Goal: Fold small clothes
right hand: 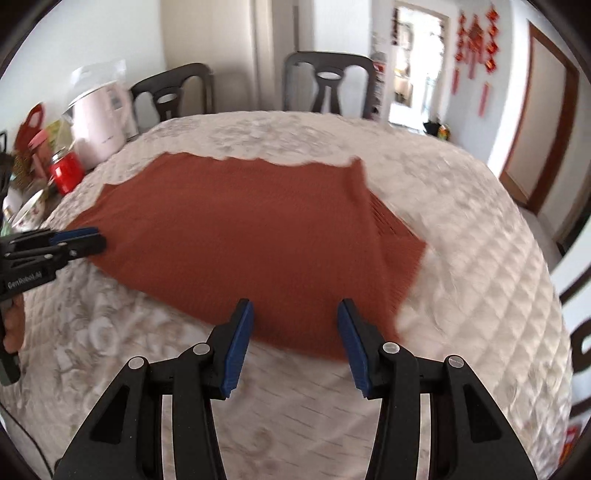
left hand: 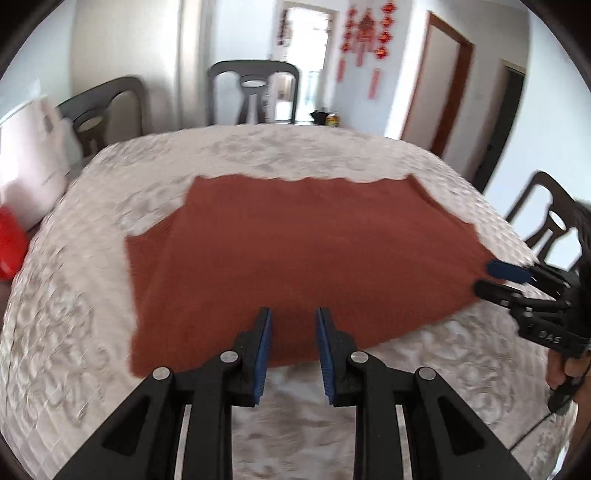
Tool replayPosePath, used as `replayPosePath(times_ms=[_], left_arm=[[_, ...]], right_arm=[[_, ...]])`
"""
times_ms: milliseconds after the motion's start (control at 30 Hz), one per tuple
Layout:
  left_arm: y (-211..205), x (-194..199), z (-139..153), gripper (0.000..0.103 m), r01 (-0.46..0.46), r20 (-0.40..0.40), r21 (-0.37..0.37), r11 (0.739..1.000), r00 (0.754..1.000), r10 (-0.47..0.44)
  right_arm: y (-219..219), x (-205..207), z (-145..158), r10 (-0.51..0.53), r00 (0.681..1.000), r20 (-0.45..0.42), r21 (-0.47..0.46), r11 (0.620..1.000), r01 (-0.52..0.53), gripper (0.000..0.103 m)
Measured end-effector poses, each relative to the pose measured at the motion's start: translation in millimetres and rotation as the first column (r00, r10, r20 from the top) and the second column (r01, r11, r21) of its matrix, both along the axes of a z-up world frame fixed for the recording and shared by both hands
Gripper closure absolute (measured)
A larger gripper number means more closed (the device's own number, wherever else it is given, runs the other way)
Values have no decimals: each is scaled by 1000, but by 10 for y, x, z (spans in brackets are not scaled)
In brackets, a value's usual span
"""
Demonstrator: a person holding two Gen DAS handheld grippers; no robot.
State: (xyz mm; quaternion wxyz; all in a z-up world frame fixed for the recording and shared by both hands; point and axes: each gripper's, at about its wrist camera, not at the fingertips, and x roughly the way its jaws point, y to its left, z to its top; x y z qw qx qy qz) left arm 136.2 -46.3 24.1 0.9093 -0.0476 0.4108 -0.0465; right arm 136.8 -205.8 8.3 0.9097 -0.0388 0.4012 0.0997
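Lying flat on quilted table (left hand: 332, 155), rust garment (left hand: 295, 240), both tongs (left hand: 291, 332) (right hand: 295, 325) apart, unclamped, "GenRobot.AI" printed.

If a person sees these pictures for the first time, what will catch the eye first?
First, the rust-red knitted garment spread flat in the middle of the white quilted table cover. Next, the two grippers at its near edge, left gripper and right gripper, jaws apart over the cloth. Behind, red ornaments hang on the wall.

Quilted white table (left hand: 332, 155) under rust-red garment (left hand: 295, 240), apparently flat.
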Motion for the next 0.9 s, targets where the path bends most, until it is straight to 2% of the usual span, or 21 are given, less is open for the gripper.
replayPosePath(times_ms=[67,267,367,467,700,900], left_arm=[[28,-16,-61,77,-23,-22,-12,1000,999,23],[51,-125,45,77,-52,18,14,999,999,51],[156,-132,55,77,-100,24,32,994,995,100],[251,-115,-3,77,-126,7,33,991,992,126],[275,-147,-107,77,-127,-3,24,992,992,127],[310,-157,-117,77,-130,-4,-3,992,992,130]], right_arm=[[4,-15,39,-6,1000,4,4,1000,6,56],[-4,-80,176,-17,999,42,1,1000,17,56],[-87,-53,120,-43,999,18,13,999,43,56],[-120,-44,66,-52,999,9,7,999,52,64],[-136,-31,24,-51,999,6,-11,999,51,71],[-131,-11,10,-50,999,2,-29,998,50,72]])
